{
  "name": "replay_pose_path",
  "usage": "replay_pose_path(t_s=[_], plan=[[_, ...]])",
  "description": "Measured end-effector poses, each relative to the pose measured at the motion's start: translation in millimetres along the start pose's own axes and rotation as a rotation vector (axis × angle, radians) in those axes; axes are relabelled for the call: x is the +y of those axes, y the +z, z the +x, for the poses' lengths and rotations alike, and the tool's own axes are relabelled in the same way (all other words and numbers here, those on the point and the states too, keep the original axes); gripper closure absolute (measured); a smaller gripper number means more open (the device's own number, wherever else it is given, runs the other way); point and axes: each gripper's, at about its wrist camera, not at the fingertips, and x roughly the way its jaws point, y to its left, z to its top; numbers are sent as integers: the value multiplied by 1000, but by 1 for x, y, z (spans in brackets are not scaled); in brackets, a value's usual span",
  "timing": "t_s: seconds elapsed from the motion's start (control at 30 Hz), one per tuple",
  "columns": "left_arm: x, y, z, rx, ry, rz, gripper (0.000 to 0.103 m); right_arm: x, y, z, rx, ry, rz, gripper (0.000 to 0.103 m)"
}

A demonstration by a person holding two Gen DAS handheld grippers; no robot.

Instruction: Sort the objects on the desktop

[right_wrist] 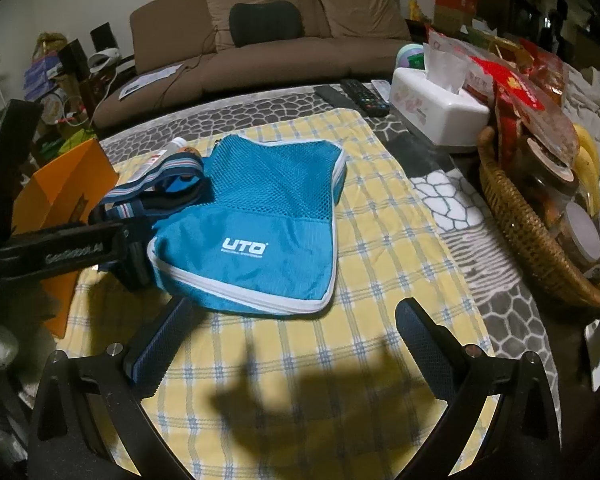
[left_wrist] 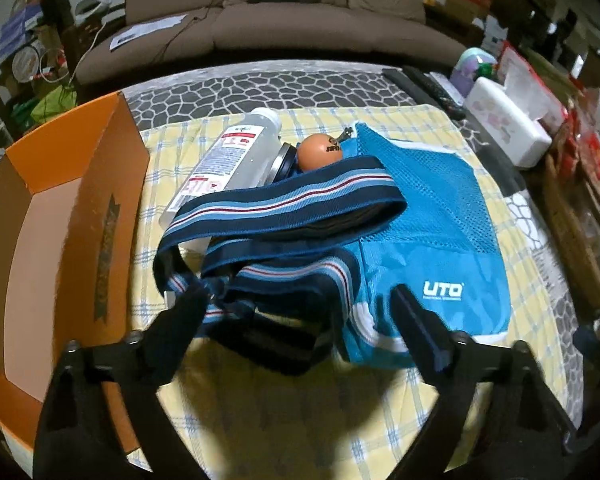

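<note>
Now: striped band (left_wrist: pixel 284 204) draped over blue pouch (left_wrist: pixel 420 240), mid yellow cloth (left_wrist: pixel 284 432); bottle (left_wrist: pixel 232 156) & orange ball (left_wrist: pixel 320 152) just behind. Left gripper (left_wrist: pixel 300 312) spread wide, fingertips at band's near loop, nothing clamped. Orange box (left_wrist: pixel 60 240) open at cloth's left edge. Right gripper (right_wrist: pixel 296 344) released, over bare cloth near pouch's front edge. Basket (right_wrist: pixel 540 248) off to right.

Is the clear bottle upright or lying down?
Lying down. The clear bottle rests on its side on the checked cloth, its label running lengthwise, beside the orange box.
</note>
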Motion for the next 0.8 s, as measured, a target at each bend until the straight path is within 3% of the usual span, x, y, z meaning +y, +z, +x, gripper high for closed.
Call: replay_pose_path(t_s=[0.1,0.17,0.23,0.27,0.37,0.5,0.8], plan=[[1,2,7,9,9,3,39,-2,0,5,6,3,2,0],[5,1,8,7,-12,-8,68,-3,-1,7,9,3,5,0],[9,2,7,7,-46,-30,90,-5,-2,10,14,6,12,0],[12,2,6,6,-60,-42,94,-5,-2,11,16,8,14,0],[19,3,0,-5,-90,-56,97,-5,-2,15,31,35,25,1],[27,3,-14,-25,-103,-56,97,-4,-2,18,60,143,67,8],[46,-6,-27,-5,-195,-112,96,27,28,28,24,121,10,8]])
